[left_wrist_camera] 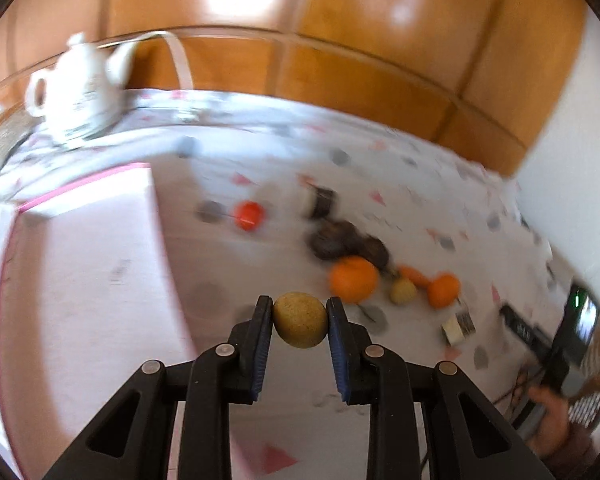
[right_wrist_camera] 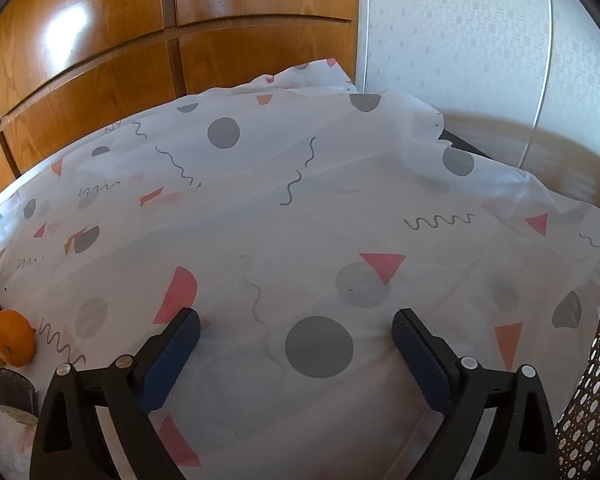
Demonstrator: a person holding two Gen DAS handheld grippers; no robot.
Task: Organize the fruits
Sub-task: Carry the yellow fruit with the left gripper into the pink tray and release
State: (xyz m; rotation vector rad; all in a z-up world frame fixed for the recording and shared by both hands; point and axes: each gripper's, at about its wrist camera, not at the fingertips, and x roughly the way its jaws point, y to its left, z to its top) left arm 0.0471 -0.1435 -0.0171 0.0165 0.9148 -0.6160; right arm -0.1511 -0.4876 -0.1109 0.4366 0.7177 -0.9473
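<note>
I had the left gripper clamped on a small round tan-yellow fruit with a rough matte skin, pads pressing its two sides, fruit off the cloth. The right gripper stood wide with nothing between its jaws, hovering over bare patterned tablecloth.

Risks as I judged them: the fruit was round and pinched only near the fingertips, so a quick swing could have squirted it out forward. The left wrist view was smeared, which suggested I was moving fast, and that made a slip more likely. If dropped, it would probably have rolled across the cloth toward the edge.

The likely drop-off was the flat white tray with a thin pink rim, left of the gripper; I could not tell how high its edge was, so clipping it on the way in was possible.

Around: a large orange citrus, a smaller orange one, a second small tan fruit just beside them, dark brown round fruits behind, a red round fruit apart to the left. Small dark-and-white blocks lay nearby, unclear what. A white ceramic teapot stood at the far left, well clear. Nothing lay between the held fruit and the tray.
</note>
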